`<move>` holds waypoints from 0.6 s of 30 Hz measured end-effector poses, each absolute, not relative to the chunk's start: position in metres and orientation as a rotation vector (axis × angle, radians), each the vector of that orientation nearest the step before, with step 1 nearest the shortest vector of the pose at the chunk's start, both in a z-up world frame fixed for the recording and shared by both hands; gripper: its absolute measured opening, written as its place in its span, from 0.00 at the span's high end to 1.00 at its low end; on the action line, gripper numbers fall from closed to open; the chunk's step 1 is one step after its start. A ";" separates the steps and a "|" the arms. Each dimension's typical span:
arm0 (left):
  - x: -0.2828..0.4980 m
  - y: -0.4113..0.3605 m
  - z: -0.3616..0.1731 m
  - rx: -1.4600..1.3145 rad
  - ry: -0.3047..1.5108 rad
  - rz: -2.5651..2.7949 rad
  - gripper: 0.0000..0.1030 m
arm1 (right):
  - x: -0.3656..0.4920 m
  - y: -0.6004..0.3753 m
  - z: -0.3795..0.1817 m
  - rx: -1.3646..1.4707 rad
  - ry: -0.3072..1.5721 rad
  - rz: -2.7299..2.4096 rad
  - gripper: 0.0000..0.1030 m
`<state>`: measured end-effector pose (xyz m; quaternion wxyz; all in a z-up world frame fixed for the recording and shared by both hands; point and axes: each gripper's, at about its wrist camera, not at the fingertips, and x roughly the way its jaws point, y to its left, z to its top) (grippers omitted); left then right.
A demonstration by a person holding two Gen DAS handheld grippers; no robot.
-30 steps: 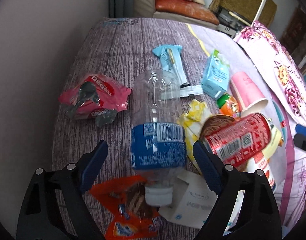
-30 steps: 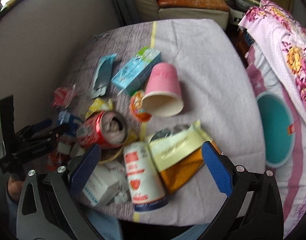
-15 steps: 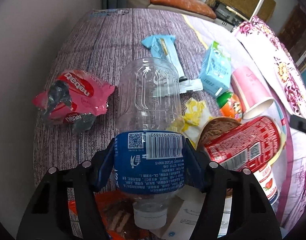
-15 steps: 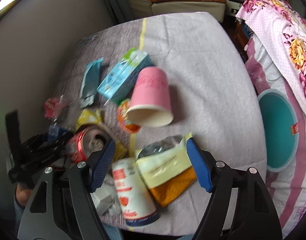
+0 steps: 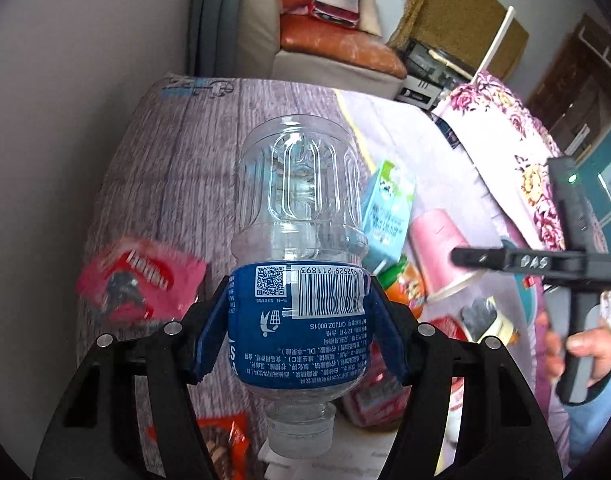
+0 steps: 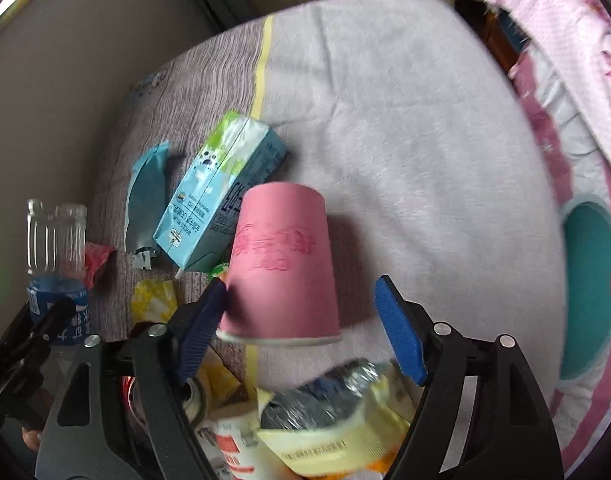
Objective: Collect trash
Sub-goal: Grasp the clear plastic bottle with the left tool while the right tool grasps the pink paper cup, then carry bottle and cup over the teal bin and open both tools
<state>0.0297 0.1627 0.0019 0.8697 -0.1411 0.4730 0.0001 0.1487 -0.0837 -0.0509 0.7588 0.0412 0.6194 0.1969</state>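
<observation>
both views blurred; bottle (image 5: 299,248) hides trash behind.

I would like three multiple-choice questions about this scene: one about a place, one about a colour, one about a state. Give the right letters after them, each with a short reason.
1. Where does the pink paper cup lie?
A. between the right claw's fingers
B. inside the milk carton
C. on the sofa

2. What colour is the label on the plastic bottle?
A. green
B. yellow
C. blue

3. What is the state of the left claw?
A. wide open over the table, empty
B. shut on the plastic bottle
C. gripping a red can

Answers:
1. A: the cup lies on its side between the two blue pads; the right pad stands clear of it, so it is not gripped yet.
2. C: a blue band with a barcode wraps the bottle.
3. B: both blue pads press on the label, the bottle's cap pointing toward the camera.
</observation>
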 end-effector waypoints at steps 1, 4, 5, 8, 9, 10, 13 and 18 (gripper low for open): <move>0.035 0.163 0.002 -0.298 0.992 0.002 0.36 | 0.151 -0.081 -0.054 0.095 1.361 0.439 0.29; 0.046 0.163 0.001 -0.302 0.998 0.014 0.36 | 0.157 -0.073 -0.067 0.098 1.396 0.461 0.29; 0.050 0.163 0.000 -0.303 1.000 0.018 0.36 | 0.158 -0.071 -0.071 0.109 1.404 0.474 0.39; 0.055 0.161 0.002 -0.306 1.009 0.025 0.36 | 0.161 -0.070 -0.071 0.125 1.377 0.511 0.49; 0.057 0.160 0.003 -0.307 1.012 0.024 0.36 | 0.161 -0.072 -0.067 0.126 1.364 0.517 0.50; 0.057 0.157 0.004 -0.304 1.013 0.021 0.36 | 0.162 -0.074 -0.063 0.133 1.349 0.517 0.50; 0.064 0.142 0.014 -0.272 1.006 0.004 0.36 | 0.163 -0.089 -0.044 0.176 1.295 0.514 0.50; 0.083 0.103 0.034 -0.217 0.990 -0.062 0.36 | 0.162 -0.132 -0.010 0.262 1.206 0.494 0.50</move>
